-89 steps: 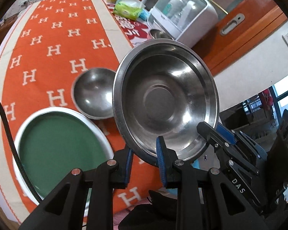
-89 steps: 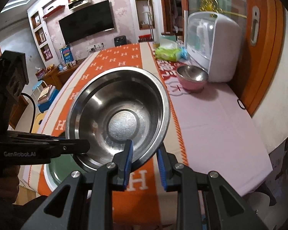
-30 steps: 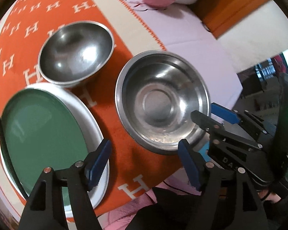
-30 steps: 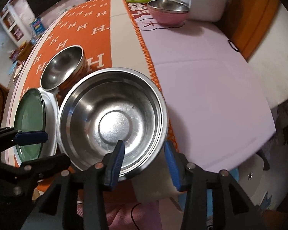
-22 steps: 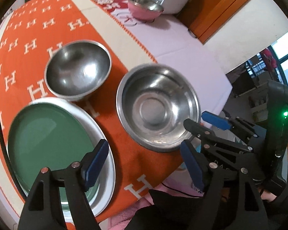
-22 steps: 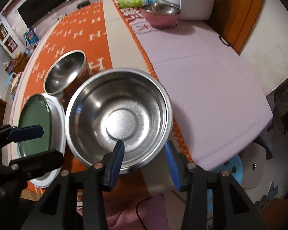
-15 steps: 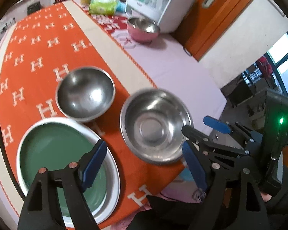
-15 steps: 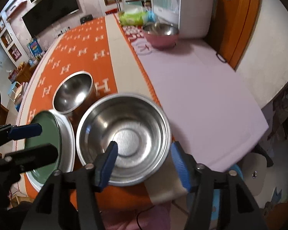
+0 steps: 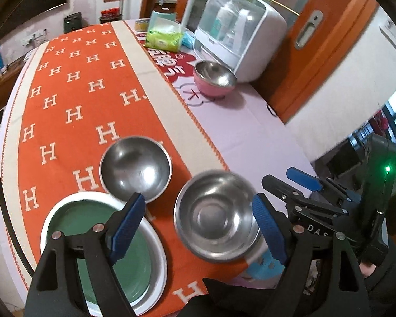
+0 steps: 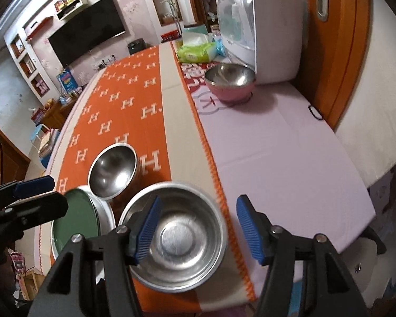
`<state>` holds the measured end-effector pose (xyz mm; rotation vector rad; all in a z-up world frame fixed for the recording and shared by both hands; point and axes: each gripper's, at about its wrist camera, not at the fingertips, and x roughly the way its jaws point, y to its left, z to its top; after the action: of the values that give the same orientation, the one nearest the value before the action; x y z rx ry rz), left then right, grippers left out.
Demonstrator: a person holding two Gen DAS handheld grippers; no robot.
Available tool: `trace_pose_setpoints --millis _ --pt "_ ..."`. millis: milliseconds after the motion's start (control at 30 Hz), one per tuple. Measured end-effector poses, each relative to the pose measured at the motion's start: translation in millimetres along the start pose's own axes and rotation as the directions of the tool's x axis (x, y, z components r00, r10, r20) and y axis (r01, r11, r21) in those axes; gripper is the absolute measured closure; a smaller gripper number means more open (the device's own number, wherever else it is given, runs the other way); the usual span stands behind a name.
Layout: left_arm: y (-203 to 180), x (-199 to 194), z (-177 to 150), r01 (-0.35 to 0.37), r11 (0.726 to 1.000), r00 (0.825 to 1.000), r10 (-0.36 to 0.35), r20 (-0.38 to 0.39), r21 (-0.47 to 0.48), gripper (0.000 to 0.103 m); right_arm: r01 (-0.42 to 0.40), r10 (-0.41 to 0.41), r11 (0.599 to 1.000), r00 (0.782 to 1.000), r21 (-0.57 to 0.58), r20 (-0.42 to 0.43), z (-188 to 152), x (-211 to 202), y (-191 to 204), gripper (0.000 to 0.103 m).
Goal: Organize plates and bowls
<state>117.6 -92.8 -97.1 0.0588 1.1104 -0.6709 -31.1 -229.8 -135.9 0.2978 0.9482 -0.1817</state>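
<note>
1. Both grippers have let go of the big steel bowl (image 9: 216, 216) and lifted away from it. Three seconds ago they held it up by its rim, one on each side. Now it sits on the orange cloth (image 9: 74, 100) near the table's front edge.
2. The left gripper (image 9: 195, 227) has its blue fingers (image 9: 128, 222) wide apart and holds nothing. The right gripper (image 10: 198, 227) is the same, fingers spread and bare.
3. The big bowl sits just beside the small steel bowl (image 9: 136, 167). The green plate (image 9: 105, 253) lies near both, on the left. I think they are being kept close in one group so they are easy to sort.
4. The small bowl's rim seems to hang over the plate's white edge, but I cannot tell if they touch.
5. A pink bowl (image 10: 231, 82) waits far off, next to the white machine (image 10: 261, 31). A green pack of wipes (image 10: 196, 50) lies behind it.
6. My guess is the pink bowl comes next, since it is the only dish still alone. The grippers are high up, so there is room to reach it.
</note>
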Motion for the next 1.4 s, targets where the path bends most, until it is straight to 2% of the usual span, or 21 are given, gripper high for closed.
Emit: trace_pose_setpoints --millis 433,933,1167,1400 --pt "-40.2 19.0 67.7 -0.121 0.990 0.990 0.126 0.062 -0.077 0.019 -0.108 0.110 0.993 0.992 -0.047 0.061 62.7 2.0 -60.9 0.039" --pt "-57.0 70.5 149.4 -0.267 0.954 0.961 0.274 0.033 -0.138 0.019 -0.231 0.227 0.972 0.968 0.029 0.106 143.3 61.1 -127.9 0.039" --pt "-59.5 96.9 192.5 -0.292 0.944 0.953 0.301 0.037 -0.153 0.019 -0.257 0.249 0.966 0.959 0.041 0.138 166.3 94.2 -146.7 0.039" --pt "-47.3 135.8 223.6 -0.263 0.942 0.963 0.270 0.008 -0.207 0.019 -0.267 0.261 0.963 0.952 0.017 0.158 174.6 123.4 -150.0 0.039"
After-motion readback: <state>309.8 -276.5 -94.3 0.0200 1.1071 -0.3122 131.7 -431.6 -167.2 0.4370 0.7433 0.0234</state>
